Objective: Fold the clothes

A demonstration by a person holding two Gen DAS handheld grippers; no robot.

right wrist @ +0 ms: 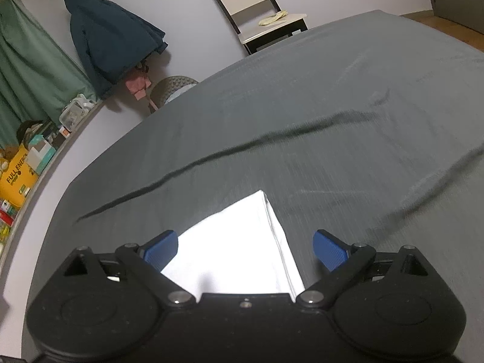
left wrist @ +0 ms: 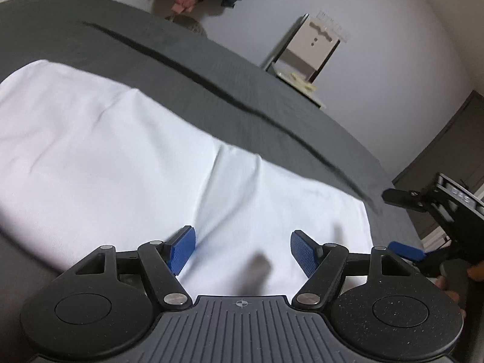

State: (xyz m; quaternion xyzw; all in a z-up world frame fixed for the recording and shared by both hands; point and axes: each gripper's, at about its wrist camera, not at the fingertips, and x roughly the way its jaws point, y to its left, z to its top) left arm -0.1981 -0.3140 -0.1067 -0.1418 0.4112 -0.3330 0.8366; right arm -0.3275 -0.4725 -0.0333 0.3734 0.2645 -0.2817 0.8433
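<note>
Currently, status by item:

Garment: white garment lies spread flat on the grey bed cover, few creases; one corner points away in the right wrist view.

Left tongs: left tongs released, blue pads well apart, nothing between them; positioned over the near edge of the cloth, probably to take hold of that edge.

Right tongs: right tongs released, pads spread either side of the corner region; no cloth pinched. Seen from the left wrist view, the tool sits off the garment's right edge, held by a hand.

Placement rationale: both tools straddle the same near edge, one toward each end, so a lift would keep the hem straight.

Step in hand: judged as pre-grasp; no fold visible yet.

Risk: blur suggests motion; a pinch could catch the bed cover with the cloth.

Surroundings: chair and hanging dark jacket stand well apart from the work.
</note>
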